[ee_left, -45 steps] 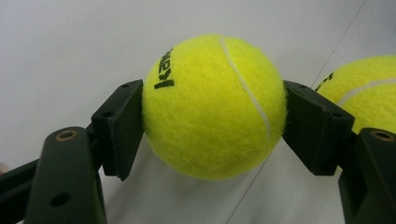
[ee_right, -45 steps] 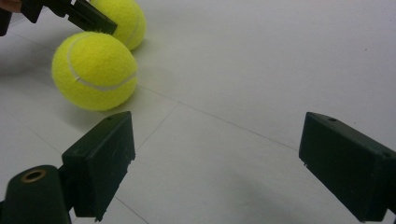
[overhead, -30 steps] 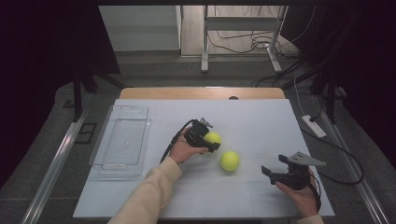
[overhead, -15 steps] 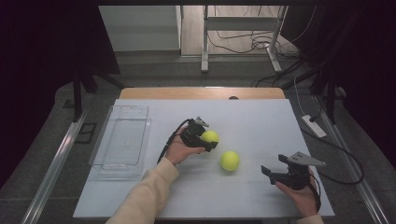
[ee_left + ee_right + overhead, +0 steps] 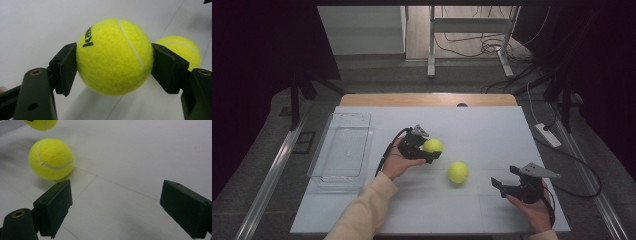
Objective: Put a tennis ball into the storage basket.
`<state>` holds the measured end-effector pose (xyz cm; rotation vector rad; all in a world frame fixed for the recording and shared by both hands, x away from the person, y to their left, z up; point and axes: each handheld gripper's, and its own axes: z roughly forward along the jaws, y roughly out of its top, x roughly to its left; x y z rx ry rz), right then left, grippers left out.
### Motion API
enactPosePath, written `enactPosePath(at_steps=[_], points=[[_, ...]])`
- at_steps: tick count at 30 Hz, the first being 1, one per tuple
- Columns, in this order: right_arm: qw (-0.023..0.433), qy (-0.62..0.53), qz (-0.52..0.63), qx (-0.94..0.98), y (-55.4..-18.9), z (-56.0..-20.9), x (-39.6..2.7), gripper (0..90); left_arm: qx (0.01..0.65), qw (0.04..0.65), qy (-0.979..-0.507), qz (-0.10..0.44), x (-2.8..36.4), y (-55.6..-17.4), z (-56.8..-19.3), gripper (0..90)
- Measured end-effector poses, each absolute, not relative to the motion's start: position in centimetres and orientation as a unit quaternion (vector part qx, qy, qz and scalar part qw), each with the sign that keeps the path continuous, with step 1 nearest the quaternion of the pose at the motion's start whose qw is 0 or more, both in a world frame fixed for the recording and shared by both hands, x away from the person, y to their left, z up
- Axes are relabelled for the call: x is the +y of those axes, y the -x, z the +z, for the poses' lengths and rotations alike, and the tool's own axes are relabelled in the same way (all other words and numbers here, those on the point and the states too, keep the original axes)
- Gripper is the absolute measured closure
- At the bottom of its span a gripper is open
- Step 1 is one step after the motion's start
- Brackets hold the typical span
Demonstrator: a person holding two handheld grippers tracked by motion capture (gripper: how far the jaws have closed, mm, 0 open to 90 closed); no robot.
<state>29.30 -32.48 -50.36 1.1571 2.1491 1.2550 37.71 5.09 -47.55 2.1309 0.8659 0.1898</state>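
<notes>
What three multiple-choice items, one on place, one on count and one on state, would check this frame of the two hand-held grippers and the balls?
1. Where does the clear tray sit on the table?
A. near its left edge
B. near its right edge
C. at its centre

2. How many tennis balls are in the scene?
A. one
B. two
C. three

3. What is the left hand-held gripper doing?
A. standing open over nothing
B. clamping a ball
C. gripping the tray

Answers:
1 A, the tray lies left of both hands in the high view.
2 B, the held ball and the loose ball on the table are the two that show.
3 B, its jaws press both sides of the held ball, while the right hand-held gripper stands open.
</notes>
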Motion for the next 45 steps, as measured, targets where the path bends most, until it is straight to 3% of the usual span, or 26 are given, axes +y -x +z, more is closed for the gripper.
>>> enactPosePath(at_steps=[45], points=[[0.199, -0.416, 0.445, 0.767, -29.3, -50.4, -32.5, 10.4, 0.341, 0.442, -0.823, 0.100, 7.4, -35.5, -46.2, 27.3]])
